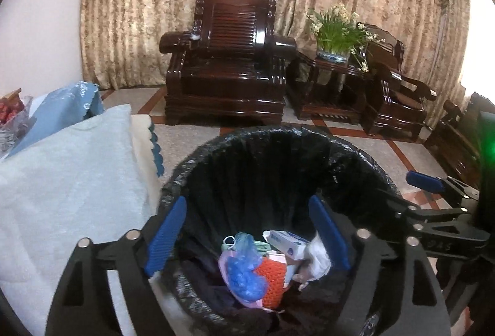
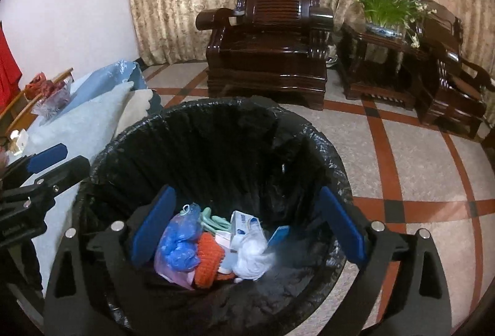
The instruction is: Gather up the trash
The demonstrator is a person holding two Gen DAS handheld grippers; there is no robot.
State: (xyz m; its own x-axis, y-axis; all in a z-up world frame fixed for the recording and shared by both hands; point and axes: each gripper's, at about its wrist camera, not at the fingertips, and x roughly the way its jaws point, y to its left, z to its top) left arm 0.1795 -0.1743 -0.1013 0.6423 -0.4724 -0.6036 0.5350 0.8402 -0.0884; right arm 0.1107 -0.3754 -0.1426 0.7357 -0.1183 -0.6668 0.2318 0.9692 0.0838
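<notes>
Trash [image 2: 213, 246] lay heaped at the bottom of the black-lined bin [image 2: 216, 119], straight below both grippers — right gripper [image 2: 247, 230] and left gripper [image 1: 247, 235] both spread wide, empty. Beyond, at 12 o'clock, stood the armchair [image 2: 272, 35].

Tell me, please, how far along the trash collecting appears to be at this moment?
Several pieces already lie in the black-lined bin: a blue plastic bag, an orange knitted item, a white carton and crumpled white paper. Nothing is in hand: the left gripper and right gripper both hang open above the bin. Whether more trash remains elsewhere cannot be told.
</notes>
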